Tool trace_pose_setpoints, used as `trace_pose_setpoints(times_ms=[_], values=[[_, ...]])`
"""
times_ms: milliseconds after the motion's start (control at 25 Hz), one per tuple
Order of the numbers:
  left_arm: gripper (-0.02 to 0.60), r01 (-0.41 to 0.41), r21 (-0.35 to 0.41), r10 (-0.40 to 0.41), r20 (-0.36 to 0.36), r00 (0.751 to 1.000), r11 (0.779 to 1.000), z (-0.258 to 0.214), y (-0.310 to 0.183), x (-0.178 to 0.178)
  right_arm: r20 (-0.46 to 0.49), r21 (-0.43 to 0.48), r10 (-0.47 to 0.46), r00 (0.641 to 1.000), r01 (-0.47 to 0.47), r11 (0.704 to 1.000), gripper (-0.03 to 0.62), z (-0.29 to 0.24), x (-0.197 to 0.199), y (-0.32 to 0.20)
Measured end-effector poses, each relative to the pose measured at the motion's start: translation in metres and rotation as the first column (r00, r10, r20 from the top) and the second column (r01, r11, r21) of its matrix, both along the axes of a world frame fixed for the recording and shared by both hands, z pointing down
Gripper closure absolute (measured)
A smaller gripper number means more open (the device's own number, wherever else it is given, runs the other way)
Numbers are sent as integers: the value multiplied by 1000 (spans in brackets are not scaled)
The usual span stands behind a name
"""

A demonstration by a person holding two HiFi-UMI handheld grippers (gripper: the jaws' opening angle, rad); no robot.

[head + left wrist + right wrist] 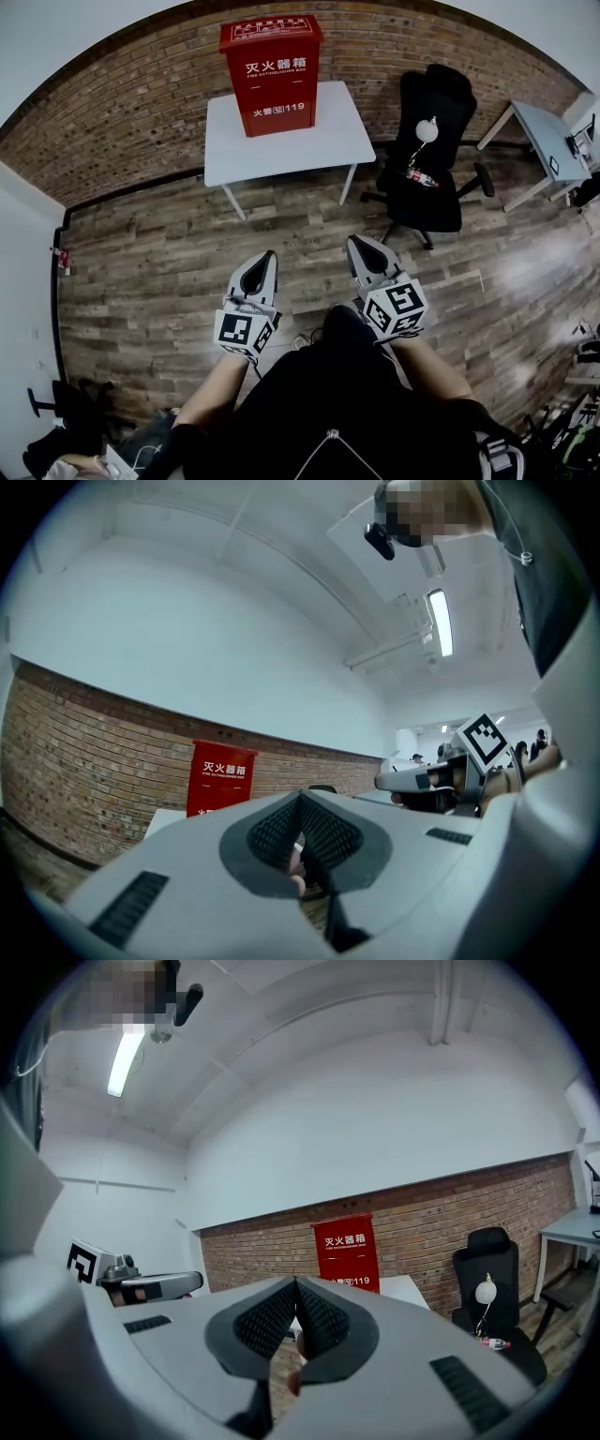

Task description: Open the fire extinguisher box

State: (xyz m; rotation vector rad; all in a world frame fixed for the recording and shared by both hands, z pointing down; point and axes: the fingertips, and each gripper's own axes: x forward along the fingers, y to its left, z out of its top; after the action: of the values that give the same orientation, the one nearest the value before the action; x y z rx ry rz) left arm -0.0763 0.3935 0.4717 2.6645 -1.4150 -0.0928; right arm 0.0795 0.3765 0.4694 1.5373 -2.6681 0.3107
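1. One red fire extinguisher box (271,75) stands upright on the white table (330,141) against the brick wall (122,112). Its door is shut and its contents are not visible.
2. Left gripper (269,256): jaws pressed together, nothing held, well apart from the box.
3. Right gripper (357,241): jaws pressed together, empty, also well apart from the box.
4. Black office chair (433,141) stands right of the table, with a small bottle (419,177) on its seat.

You are facing a white worktop (330,141) that is standing on the wooden floor (178,272) with its far edge toward the brick wall (122,112). The red fire extinguisher box (272,80) is sitting upright on it, left of the middle, printed front facing you. A black office chair (427,178) is standing on the floor just beyond the worktop's right edge.
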Motion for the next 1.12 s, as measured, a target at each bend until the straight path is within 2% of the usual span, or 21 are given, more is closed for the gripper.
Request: trace_pose_setpoints(times_ms=[200, 440, 840, 1120], values=[[532, -3, -4, 3, 1, 1000, 1000, 5, -18, 1, 6, 6, 12, 1000, -12, 1000, 576, 2, 4, -21], [532, 25, -22, -25, 5, 1000, 999, 12, -65, 1, 41, -11, -2, 999, 2, 1000, 576, 11, 7, -71], [532, 99, -40, -99, -5, 995, 994, 5, -192, 12, 51, -23, -50, 997, 52, 998, 576, 7, 26, -210], [532, 158, -37, -157, 31, 987, 987, 2, -270, 31, 48, -57, -111, 993, 113, 992, 576, 14, 40, -300]])
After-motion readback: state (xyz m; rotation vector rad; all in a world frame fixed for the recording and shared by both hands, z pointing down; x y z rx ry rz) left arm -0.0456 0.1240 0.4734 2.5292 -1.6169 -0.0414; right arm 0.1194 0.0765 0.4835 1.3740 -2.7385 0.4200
